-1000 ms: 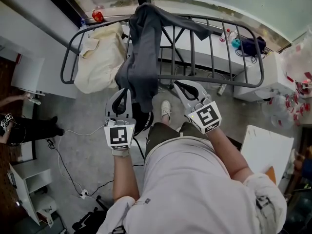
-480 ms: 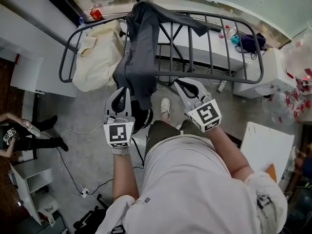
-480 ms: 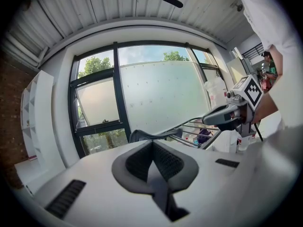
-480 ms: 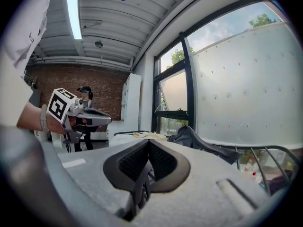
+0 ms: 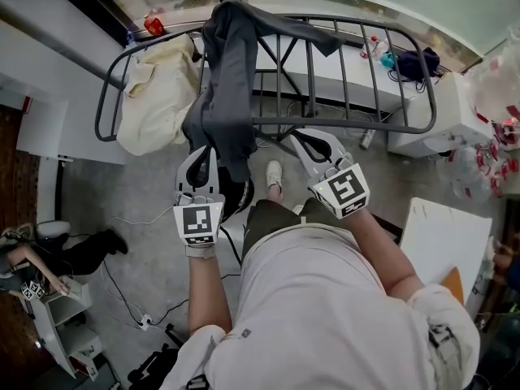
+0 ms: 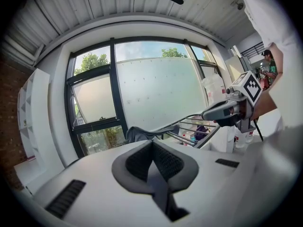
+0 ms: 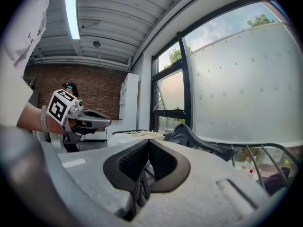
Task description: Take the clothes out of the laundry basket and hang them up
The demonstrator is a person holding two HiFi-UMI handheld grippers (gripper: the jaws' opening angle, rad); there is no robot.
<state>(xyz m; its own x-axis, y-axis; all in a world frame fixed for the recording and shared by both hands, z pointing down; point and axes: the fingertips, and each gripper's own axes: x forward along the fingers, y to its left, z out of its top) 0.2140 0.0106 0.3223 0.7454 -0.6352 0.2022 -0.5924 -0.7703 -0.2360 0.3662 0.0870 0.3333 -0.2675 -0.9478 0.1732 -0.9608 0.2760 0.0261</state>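
Observation:
A dark grey garment [image 5: 227, 80] hangs over the near rail of a grey metal drying rack [image 5: 366, 124], its lower end dangling below the bar. A cream garment [image 5: 158, 96] lies over the rack's left end. My left gripper [image 5: 204, 151] is shut and empty, its tips just left of the dangling grey cloth. My right gripper [image 5: 299, 138] is shut and empty too, just under the near rail. In the left gripper view the pads [image 6: 163, 160] meet with nothing between them, and the grey garment [image 6: 137, 134] shows beyond. The right gripper view shows the same shut jaws, the grey garment [image 7: 191, 137] ahead.
My own shoe [image 5: 276, 175] stands on the floor below the rack. A white table [image 5: 443, 242] is at the right, a white counter with bottles [image 5: 487, 136] behind it. A dark bag [image 5: 414, 62] sits behind the rack. A person [image 5: 49, 258] crouches at the left; cables [image 5: 122, 299] cross the floor.
Both grippers have stayed where they were, shut. The person at the left edge has moved lower in the head view and bent down.

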